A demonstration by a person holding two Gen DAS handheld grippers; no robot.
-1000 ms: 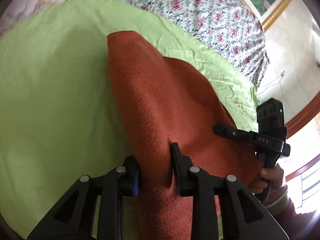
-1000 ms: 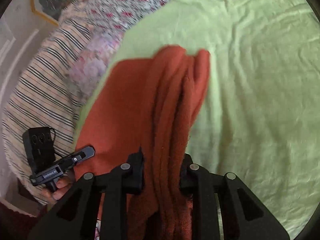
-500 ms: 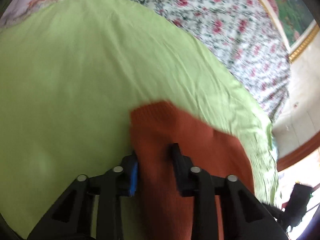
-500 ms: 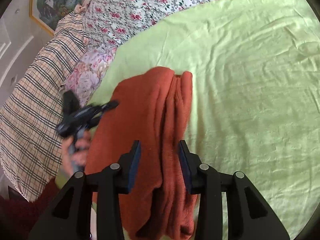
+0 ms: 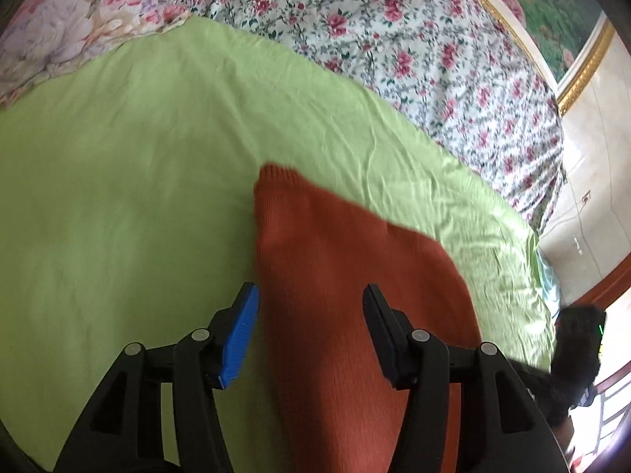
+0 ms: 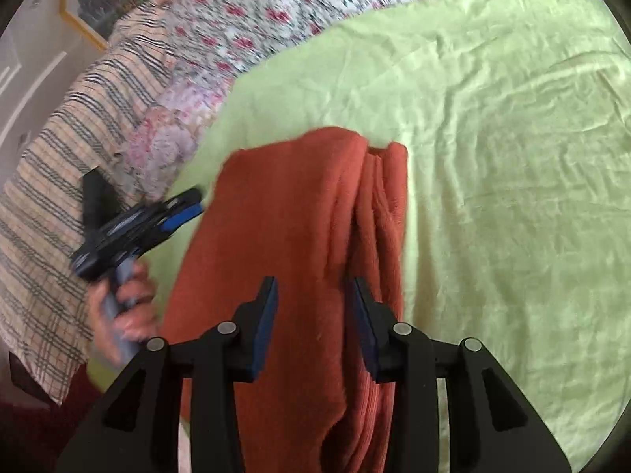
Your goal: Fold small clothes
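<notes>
as it lies, rust knit garment lengthwise away

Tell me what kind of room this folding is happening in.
Most likely a bedroom: the orange knit garment lies on a bed with a green sheet, a floral bedspread beyond it, and a gold-framed painting on the wall.

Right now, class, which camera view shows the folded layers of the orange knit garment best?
The right wrist view: the orange knit garment shows its stacked folds along the right edge, lying on the green sheet. The left wrist view shows only one smooth face, without visible layers.
</notes>
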